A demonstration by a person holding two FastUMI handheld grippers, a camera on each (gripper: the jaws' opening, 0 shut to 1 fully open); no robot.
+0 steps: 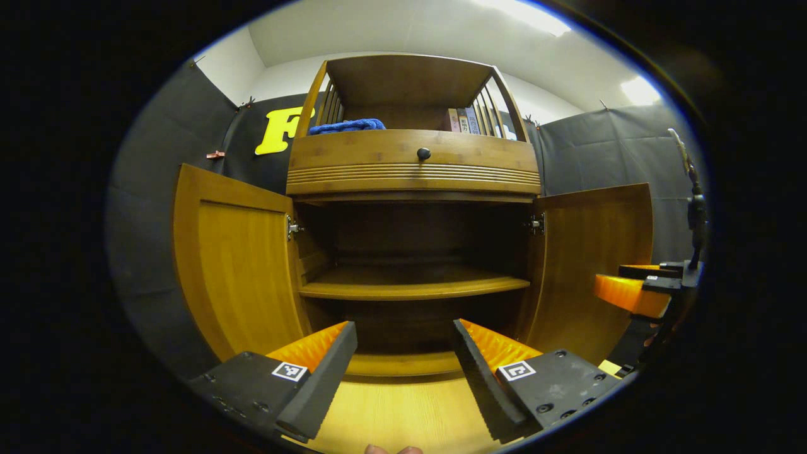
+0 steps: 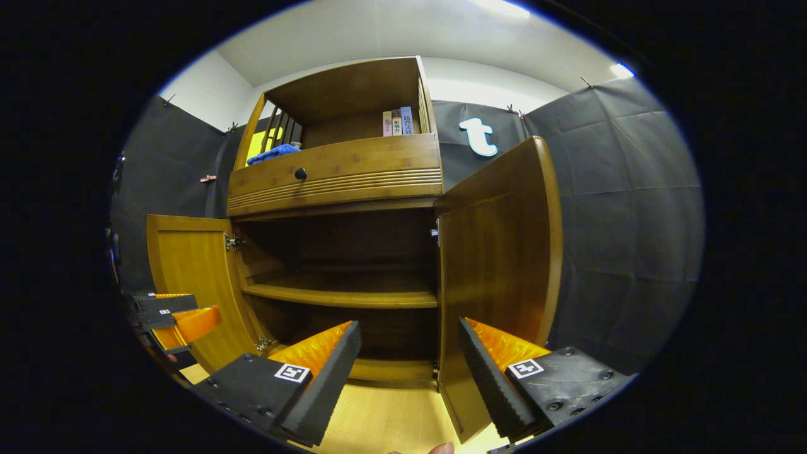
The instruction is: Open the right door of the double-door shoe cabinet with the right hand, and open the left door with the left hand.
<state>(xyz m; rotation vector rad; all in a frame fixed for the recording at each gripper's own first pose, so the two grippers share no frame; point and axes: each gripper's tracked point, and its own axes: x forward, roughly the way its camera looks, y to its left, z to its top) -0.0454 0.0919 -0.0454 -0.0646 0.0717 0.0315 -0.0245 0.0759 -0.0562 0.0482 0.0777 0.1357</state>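
The wooden shoe cabinet (image 1: pixel 413 170) stands ahead with both doors swung wide. In the left gripper view its left door (image 1: pixel 236 265) and right door (image 1: pixel 596 265) flank a dark interior with one shelf (image 1: pixel 413 284). My left gripper (image 1: pixel 403 366) is open in front of the cabinet, holding nothing. The right gripper (image 1: pixel 637 293) shows at the far right beside the right door. In the right gripper view my right gripper (image 2: pixel 410 372) is open, with the right door (image 2: pixel 498 265) standing edge-on between its fingers, untouched. The left door (image 2: pixel 189 277) and the left gripper (image 2: pixel 179 321) appear at the left.
A drawer with a black knob (image 1: pixel 423 153) sits above the doors. The open top shelf holds a blue cloth (image 1: pixel 347 126) and some books (image 1: pixel 463 120). Black cloth walls (image 2: pixel 624 239) close in on both sides. Light wooden floor (image 1: pixel 397 410) lies under the grippers.
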